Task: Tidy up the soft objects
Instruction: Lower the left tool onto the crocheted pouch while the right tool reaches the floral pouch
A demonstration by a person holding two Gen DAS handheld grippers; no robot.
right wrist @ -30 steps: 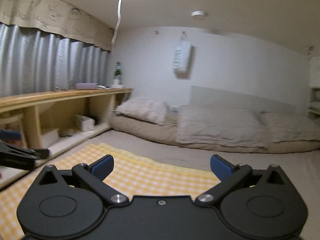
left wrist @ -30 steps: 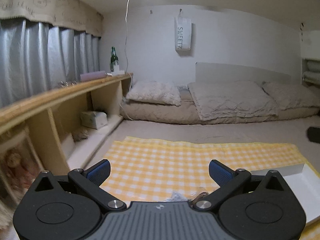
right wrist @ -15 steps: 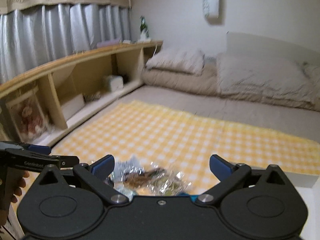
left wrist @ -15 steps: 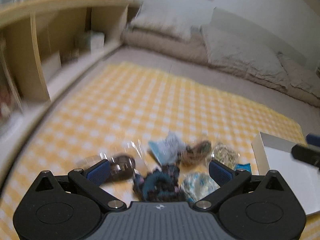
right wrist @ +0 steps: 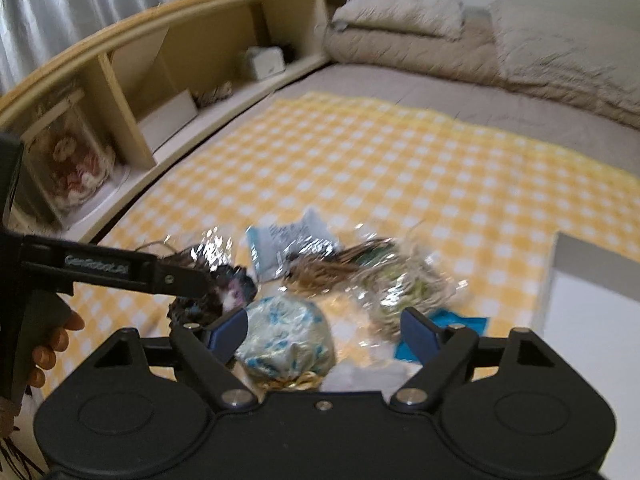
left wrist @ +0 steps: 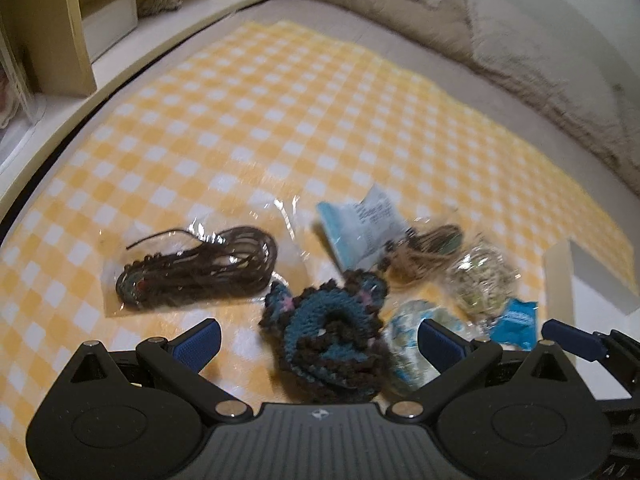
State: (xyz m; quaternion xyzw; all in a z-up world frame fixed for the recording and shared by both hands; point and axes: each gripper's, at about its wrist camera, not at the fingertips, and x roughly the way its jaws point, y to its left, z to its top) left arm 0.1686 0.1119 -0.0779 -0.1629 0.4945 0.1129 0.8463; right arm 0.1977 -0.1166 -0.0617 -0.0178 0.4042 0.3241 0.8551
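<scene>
Several soft items lie in a pile on a yellow checked cloth [left wrist: 304, 112]. A blue and brown crocheted piece [left wrist: 324, 336] lies between the open fingers of my left gripper [left wrist: 318, 340]. A bag of dark cord [left wrist: 200, 268] lies to its left. A pale blue patterned pouch [right wrist: 286, 334] sits between the open fingers of my right gripper [right wrist: 324, 334]. Clear bags of tan fibre [right wrist: 332, 268] and greenish fibre [right wrist: 404, 288] lie behind it. Both grippers are empty.
A white box [right wrist: 592, 320] stands at the right of the cloth. A wooden shelf unit [right wrist: 132, 92] runs along the left. Beige bedding and pillows [right wrist: 520, 40] lie at the back. A blue packet [left wrist: 516, 324] and a printed sachet [left wrist: 360, 228] are in the pile.
Both grippers have tilted down from the room towards the cloth and moved close over the pile. Both have stayed open.
</scene>
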